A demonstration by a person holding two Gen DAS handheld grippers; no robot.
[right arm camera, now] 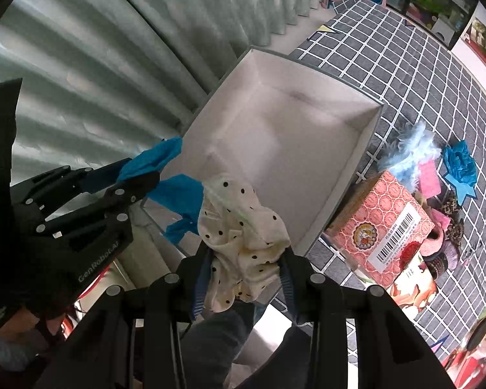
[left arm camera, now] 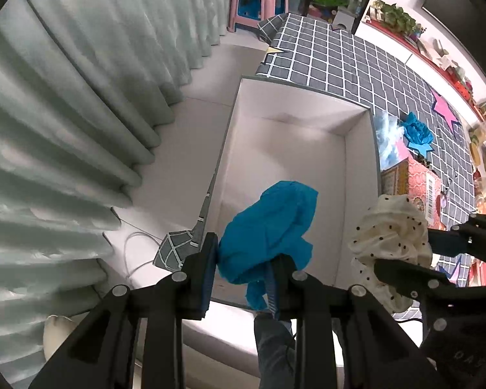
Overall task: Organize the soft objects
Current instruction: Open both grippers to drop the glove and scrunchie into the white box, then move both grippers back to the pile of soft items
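My left gripper (left arm camera: pixel 244 261) is shut on a bright blue cloth (left arm camera: pixel 272 227) and holds it above the near end of an open white box (left arm camera: pixel 295 139). My right gripper (right arm camera: pixel 248 259) is shut on a cream cloth with black dots (right arm camera: pixel 243 227), held above the near right edge of the same box (right arm camera: pixel 275 136). The cream cloth also shows in the left wrist view (left arm camera: pixel 392 236), and the blue cloth in the right wrist view (right arm camera: pixel 178 191). The box holds nothing that I can see.
The box sits at the edge of a grey checked tablecloth (left arm camera: pixel 340 61). To its right lie a red patterned carton (right arm camera: pixel 382 223), light blue feathers (right arm camera: pixel 408 155), a blue paper flower (right arm camera: pixel 460 162) and other small soft items. Pale green curtains (left arm camera: pixel 64 113) hang at left.
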